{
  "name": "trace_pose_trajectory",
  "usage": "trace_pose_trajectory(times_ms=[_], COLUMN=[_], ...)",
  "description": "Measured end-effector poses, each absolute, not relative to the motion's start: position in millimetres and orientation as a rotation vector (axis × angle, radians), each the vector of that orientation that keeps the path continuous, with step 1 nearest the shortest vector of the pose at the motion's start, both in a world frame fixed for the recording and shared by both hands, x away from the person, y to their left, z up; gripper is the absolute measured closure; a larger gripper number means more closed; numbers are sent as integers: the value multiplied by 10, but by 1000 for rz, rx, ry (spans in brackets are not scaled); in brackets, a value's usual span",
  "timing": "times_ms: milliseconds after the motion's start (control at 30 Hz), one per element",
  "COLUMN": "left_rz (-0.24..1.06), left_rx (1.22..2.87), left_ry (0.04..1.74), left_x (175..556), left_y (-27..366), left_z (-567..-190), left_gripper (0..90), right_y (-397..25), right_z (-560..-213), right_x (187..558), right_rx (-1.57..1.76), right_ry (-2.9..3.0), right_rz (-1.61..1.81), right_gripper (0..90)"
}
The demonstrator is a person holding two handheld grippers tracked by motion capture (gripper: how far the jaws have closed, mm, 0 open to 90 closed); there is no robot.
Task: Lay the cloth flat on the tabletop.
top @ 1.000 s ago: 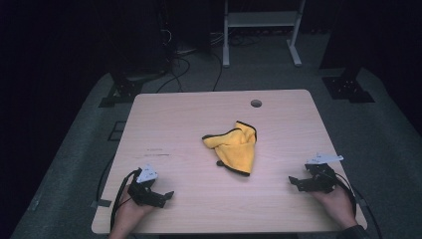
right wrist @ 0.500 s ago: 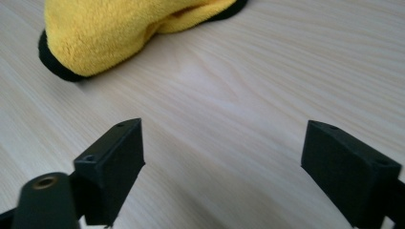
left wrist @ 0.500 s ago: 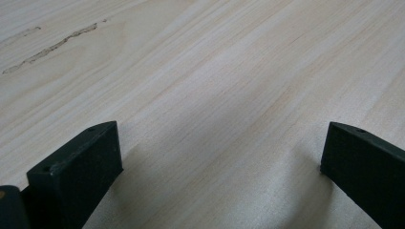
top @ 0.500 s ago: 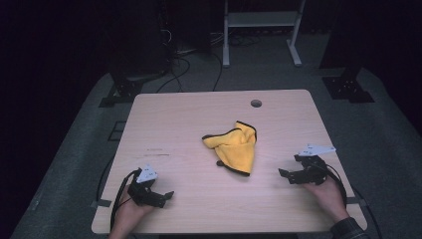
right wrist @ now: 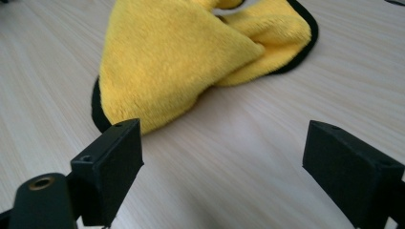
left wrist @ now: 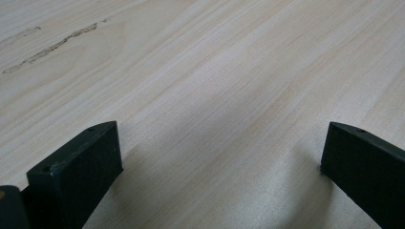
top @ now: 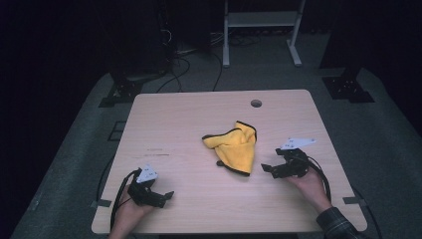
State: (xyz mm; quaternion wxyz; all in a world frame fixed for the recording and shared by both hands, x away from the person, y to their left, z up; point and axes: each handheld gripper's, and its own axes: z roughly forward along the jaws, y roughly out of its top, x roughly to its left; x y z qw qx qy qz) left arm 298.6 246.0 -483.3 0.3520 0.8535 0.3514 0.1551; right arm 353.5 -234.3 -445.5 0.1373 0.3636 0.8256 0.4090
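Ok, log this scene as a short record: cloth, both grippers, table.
cloth: yellow cloth with black edging, crumpled, near the table's middle
right gripper: right gripper open, low over the table, aimed at the cloth's near corner, not touching it
left gripper: left gripper open, near the front left edge, over bare wood
table: light wooden table, round hole near the far edge

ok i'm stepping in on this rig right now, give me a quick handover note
Left gripper: open, empty, resting low at the near left of the table, pointing over bare wood.
Right gripper: open, empty, just right of the yellow cloth, jaws aimed at its near black-trimmed edge, not touching it.
Yellow cloth: crumpled in a loose heap at the table's middle, partly folded over itself.
Done: nothing gripped yet.
Left: probably close the right gripper on the near edge, then bring the left in to help handle the cloth.
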Motion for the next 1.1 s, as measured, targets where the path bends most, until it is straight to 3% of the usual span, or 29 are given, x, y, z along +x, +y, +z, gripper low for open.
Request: trace_pose_trajectory(times_ms=[867, 900, 933, 967, 1100], left_rz=[403, 403, 403, 403, 403], left_rx=[2206, 2206, 2206, 2206, 2206], left_ry=[909, 909, 910, 909, 910], left_x=[2987, 2987, 2986, 2987, 2986], left_y=[2459, 2459, 2459, 2459, 2459], left_z=[-4835, -4836, -4836, -4835, -4836], left_gripper=[0, 0, 0, 0, 0], right_y=[-1702, -1681, -1656, -1656, -1667], right_z=[-4617, -4635, -4647, -4647, -4615], right_x=[3847, 3856, 3855, 3855, 3828], right_rx=[993, 993, 990, 990, 939], right_ry=[2470, 2475, 2479, 2479, 2467], right_rz=[1254, 1248, 1224, 1224, 1219], right_gripper=[131, 148, 277, 277, 577])
